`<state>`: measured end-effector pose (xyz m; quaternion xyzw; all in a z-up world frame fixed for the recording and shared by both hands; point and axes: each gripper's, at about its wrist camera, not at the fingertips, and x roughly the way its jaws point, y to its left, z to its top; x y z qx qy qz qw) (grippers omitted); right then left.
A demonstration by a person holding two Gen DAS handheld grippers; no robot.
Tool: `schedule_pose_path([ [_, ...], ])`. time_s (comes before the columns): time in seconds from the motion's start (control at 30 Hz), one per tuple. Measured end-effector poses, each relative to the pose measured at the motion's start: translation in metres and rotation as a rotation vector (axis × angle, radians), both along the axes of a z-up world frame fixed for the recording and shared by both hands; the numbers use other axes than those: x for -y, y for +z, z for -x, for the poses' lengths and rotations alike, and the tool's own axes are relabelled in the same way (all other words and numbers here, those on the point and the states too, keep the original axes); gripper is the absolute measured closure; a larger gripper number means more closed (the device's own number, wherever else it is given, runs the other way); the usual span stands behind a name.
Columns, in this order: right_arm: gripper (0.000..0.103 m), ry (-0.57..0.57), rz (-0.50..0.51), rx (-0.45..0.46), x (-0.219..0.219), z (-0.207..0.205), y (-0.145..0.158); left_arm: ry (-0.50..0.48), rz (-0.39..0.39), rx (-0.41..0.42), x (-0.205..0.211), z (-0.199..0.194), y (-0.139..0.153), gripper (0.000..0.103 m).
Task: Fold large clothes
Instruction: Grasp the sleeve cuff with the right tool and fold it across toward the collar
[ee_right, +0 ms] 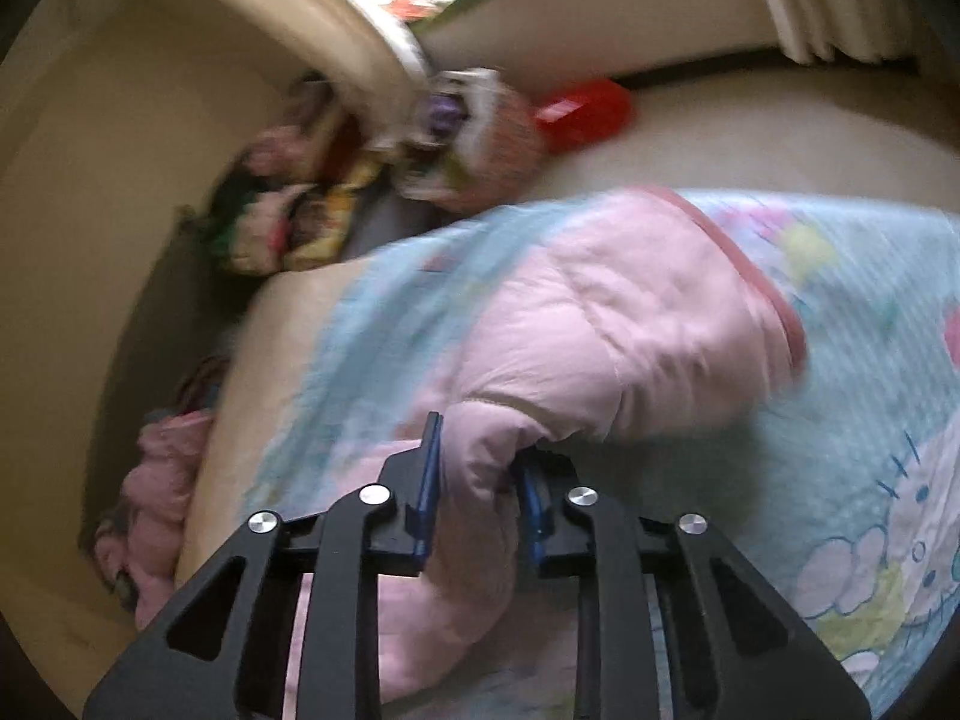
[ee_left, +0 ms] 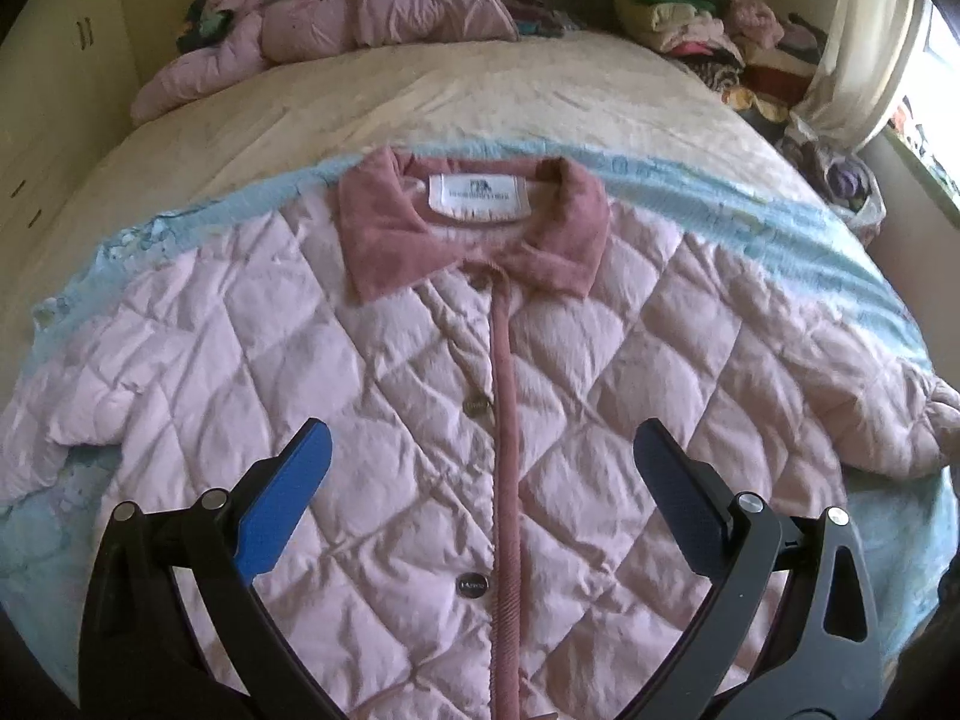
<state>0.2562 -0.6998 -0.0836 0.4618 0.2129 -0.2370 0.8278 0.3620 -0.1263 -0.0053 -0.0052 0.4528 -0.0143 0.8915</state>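
Observation:
A pale pink quilted jacket [ee_left: 420, 360] lies face up and buttoned on a light blue blanket [ee_left: 780, 228] on the bed, its darker pink collar [ee_left: 474, 228] pointing away from me. My left gripper [ee_left: 480, 429] hovers over the jacket's front with its blue pads wide apart, one on each side of the button placket, and nothing between them. In the blurred right wrist view, my right gripper [ee_right: 480, 444] is shut on a bunched fold of the jacket's sleeve [ee_right: 630, 324], near the pink-trimmed cuff [ee_right: 774, 306]. The sleeve rests on the cartoon-print blanket [ee_right: 870, 390].
A second pink padded garment [ee_left: 360, 18] lies crumpled at the head of the bed. Piles of mixed clothes [ee_left: 708, 24] fill the back right corner beside a curtain [ee_left: 864, 42]. Cupboard doors [ee_left: 54, 90] line the left. A red object [ee_right: 582, 111] lies on the floor.

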Motion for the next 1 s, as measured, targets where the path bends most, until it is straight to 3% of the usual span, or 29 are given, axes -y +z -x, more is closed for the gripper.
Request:
schedule_pose_path([
  [0.33, 0.086, 0.305, 0.16, 0.227, -0.081, -0.038, 0.113, 0.048, 0.046, 0.083, -0.036, -0.003, 0.058, 0.008],
  [0.57, 0.087, 0.482, 0.239, 0.316, -0.149, -0.055, 0.173, 0.115, 0.096, 0.129, -0.077, -0.006, 0.089, 0.008],
  [0.77, 0.087, 0.601, 0.302, 0.343, -0.212, -0.072, 0.195, 0.18, 0.163, 0.128, -0.117, -0.001, 0.083, 0.008],
  [1.0, 0.087, 0.717, 0.328, 0.322, -0.283, -0.093, 0.188, 0.226, 0.268, 0.102, -0.154, 0.009, 0.053, 0.008],
])
